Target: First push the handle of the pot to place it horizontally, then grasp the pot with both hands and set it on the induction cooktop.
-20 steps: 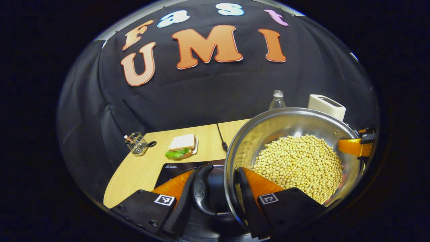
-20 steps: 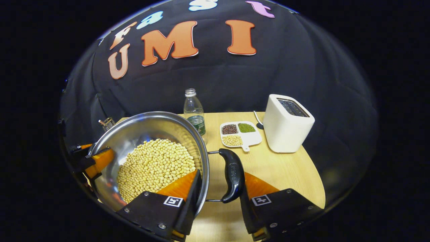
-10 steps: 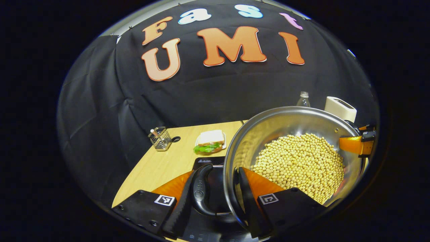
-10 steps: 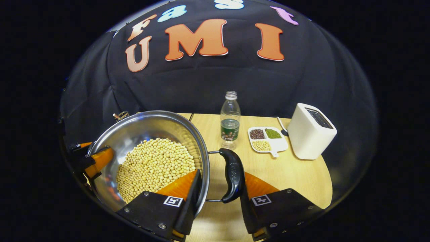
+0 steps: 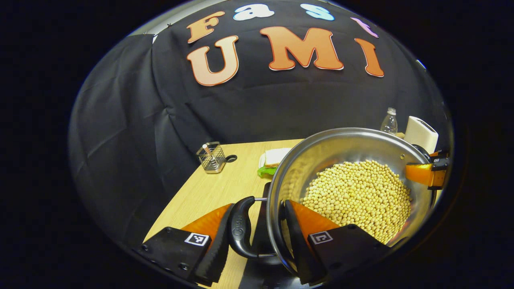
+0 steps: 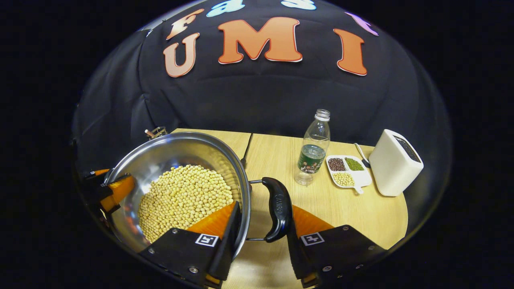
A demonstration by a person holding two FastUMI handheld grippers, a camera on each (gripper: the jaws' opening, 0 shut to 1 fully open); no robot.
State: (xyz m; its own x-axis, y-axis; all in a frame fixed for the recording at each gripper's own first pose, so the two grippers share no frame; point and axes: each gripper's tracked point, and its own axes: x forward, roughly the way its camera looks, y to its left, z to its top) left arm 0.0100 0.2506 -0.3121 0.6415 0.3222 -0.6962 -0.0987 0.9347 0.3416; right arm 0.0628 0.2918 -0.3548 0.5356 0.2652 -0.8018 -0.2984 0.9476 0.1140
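A steel pot [image 5: 321, 154] full of yellow soybeans is held from both sides. In the left gripper view my left gripper [image 5: 259, 206] is shut on the pot's black side handle [image 5: 239, 228], one finger outside the handle and the other inside the rim. Across the beans my right gripper [image 5: 425, 174] shows at the far rim. In the right gripper view my right gripper [image 6: 263, 214] is shut the same way on the opposite handle [image 6: 279, 208] of the pot [image 6: 176, 152], with the left gripper [image 6: 112, 190] at the far side. The black cooktop [image 5: 261, 200] shows as a dark strip beneath the pot.
A wire holder [image 5: 211, 157] and a sandwich [image 5: 273, 158] sit at the back left of the wooden table [image 5: 200, 192]. A plastic bottle [image 6: 313, 150], a divided dish of beans [image 6: 345, 170] and a white toaster [image 6: 395, 162] stand to the right.
Both grippers have carried the pot leftward; the table's things slid to the right in both views and less cooktop shows left of the pot. Both grips are unchanged.
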